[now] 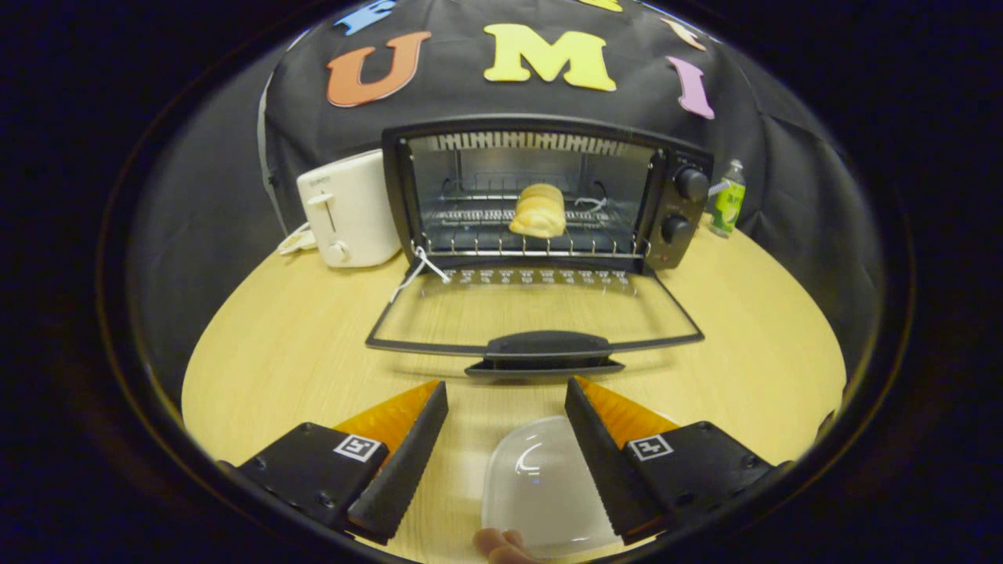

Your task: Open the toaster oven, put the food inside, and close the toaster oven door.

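Note:
The black toaster oven point(680, 211) stands at the back of the wooden table with its glass door point(533, 317) folded down flat toward me. A pale bread roll point(538, 210) lies on the wire rack inside. The door handle point(546, 345) sits just ahead of my fingertips. My gripper point(506, 389) is open, its two black serrated fingers point(403, 462) spread wide with nothing held. A clear plastic plate point(537, 486) lies on the table between and below the fingers.
A white pop-up toaster point(349, 210) stands left of the oven. A green bottle point(728, 200) stands to its right by the black cloth. A fingertip point(501, 543) shows beneath the plate. The wooden table point(282, 352) spreads around the door.

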Motion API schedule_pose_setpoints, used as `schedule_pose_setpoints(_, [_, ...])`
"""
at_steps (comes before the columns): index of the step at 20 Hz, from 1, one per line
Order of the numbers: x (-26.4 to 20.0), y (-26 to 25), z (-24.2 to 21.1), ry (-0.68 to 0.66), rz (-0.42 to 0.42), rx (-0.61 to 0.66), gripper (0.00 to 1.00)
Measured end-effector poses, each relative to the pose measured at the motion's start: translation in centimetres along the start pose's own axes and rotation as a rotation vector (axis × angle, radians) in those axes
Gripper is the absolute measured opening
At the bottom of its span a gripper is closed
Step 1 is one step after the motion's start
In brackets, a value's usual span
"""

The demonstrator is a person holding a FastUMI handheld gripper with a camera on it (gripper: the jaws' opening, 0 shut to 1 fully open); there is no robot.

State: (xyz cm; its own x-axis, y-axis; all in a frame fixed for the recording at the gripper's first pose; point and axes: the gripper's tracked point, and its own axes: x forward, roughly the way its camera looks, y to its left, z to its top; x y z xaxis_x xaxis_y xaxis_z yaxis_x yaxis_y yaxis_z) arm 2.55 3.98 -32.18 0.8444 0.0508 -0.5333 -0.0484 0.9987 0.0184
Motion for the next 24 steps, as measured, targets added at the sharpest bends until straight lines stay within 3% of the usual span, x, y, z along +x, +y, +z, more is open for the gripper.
schedule_pose_setpoints(8, [0.9, -0.9, 1.0, -0.012, -0.049, -0.014, 0.99])
schedule_pose_setpoints(16, [-0.4, -0.7, 2.4, -0.075, -0.005, 0.069, 0.98])
schedule_pose_setpoints(24, [-2.4, -0.5, 8.6, -0.322, 0.003, 0.047, 0.98])
